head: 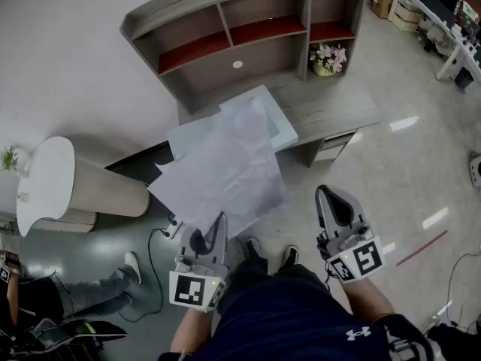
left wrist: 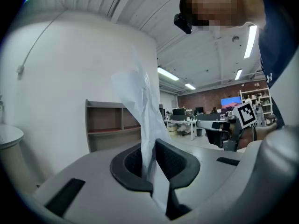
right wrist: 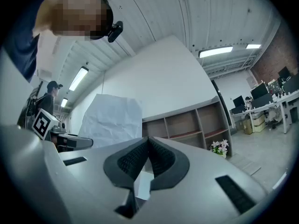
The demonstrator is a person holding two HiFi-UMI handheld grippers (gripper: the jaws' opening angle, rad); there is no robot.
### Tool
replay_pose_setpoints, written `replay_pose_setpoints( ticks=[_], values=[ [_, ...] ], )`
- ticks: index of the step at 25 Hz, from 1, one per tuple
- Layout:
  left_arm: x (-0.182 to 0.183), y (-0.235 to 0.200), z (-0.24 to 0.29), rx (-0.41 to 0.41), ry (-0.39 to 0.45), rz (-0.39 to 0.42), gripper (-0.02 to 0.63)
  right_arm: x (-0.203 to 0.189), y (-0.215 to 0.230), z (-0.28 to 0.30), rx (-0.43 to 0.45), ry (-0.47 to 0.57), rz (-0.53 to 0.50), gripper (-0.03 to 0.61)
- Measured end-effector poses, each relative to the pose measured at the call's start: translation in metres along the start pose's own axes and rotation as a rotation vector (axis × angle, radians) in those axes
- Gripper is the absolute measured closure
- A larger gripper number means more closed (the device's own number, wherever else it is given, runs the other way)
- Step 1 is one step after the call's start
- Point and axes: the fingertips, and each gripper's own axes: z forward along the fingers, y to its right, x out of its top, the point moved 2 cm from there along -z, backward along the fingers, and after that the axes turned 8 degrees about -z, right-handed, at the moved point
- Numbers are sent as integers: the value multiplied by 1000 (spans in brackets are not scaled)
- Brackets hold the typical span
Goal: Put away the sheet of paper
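White, creased sheet of paper point(head: 222, 168) is held up in the air, its near edge pinched in the left gripper point(head: 219, 220), whose jaws are clamped on it. From that gripper the sheet spreads toward 12 o'clock in the head view, hiding part of the grey tabletop point(head: 331, 104). At 3 o'clock of the left one, the right gripper point(head: 331, 195) is clear of the sheet, its jaws pressed together with nothing between them.

The only brand you can read is a white Under Armour logo point(head: 357, 334) on your dark blue garment point(head: 293, 322), just behind your right gripper point(head: 334, 194). The black-and-white square markers point(head: 361, 260) on the gripper cubes carry no letters or numbers.
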Motion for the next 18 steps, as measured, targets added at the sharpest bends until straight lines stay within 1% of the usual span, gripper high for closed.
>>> replay_pose_setpoints(
  ticks=[4, 8, 13, 18],
  values=[
    [4, 0, -11, 19, 14, -3, 575, 9, -4, -16, -7, 20, -24, 566],
    [9, 0, -23, 19, 35, 20, 575, 15, -17, -22, -5, 27, -43, 566],
    [8, -15, -38, 22, 46, 22, 575, 18, -36, -16, 0, 26, -65, 566],
    [9, -43, -52, 34, 56, 23, 575, 23, -51, -6, -23, 48, -21, 566]
  ],
)
